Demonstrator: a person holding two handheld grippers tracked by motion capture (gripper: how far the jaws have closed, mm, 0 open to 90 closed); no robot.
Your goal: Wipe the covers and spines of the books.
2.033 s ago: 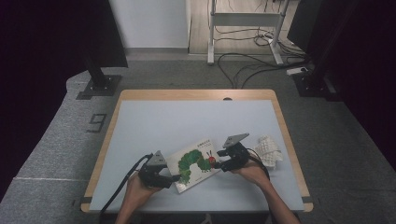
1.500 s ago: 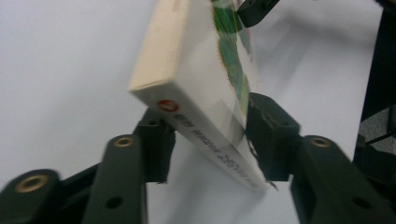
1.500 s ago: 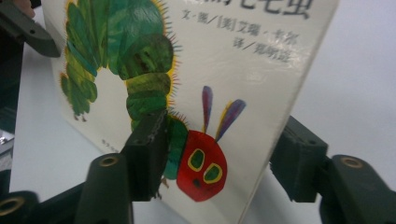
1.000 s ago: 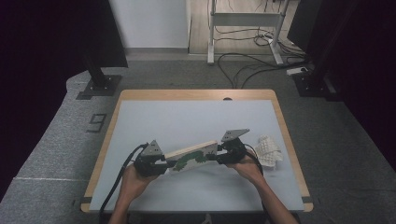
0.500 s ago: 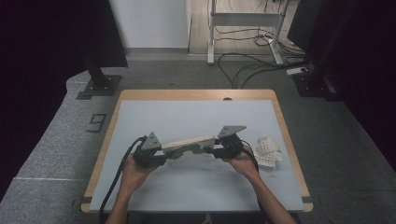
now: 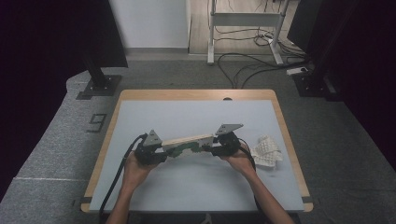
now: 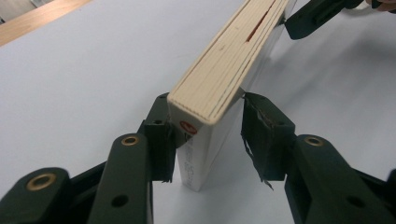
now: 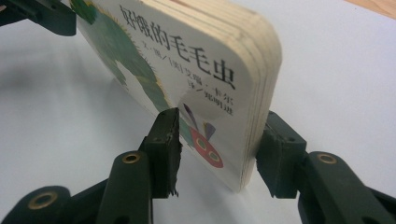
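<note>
A thick board book [image 6: 189, 142] with a green caterpillar on its cover stands on its long edge on the pale table [image 6: 196, 116], leaning a little. My left gripper [image 6: 163, 152] is at its spine end. In the left gripper view the book [image 7: 224, 65] sits between that gripper's [image 7: 210, 126] jaws; they have just been opening, one pad touches and the other stands off. My right gripper [image 6: 213, 148] is at the other end. In the right gripper view it [image 8: 222, 140] is shut on the book's [image 8: 187, 60] lower corner.
A crumpled white textured cloth [image 6: 267, 151] lies just right of my right hand. The table's wooden rim [image 6: 196, 94] frames the pale top. Black stands [image 6: 100, 70] and floor cables [image 6: 252, 58] are beyond the far edge. Cables trail from both grippers toward me.
The book lay flat, cover up, two seconds ago; it now stands on its long edge between the two grippers. Over the last second both hands have stayed nearly still.
</note>
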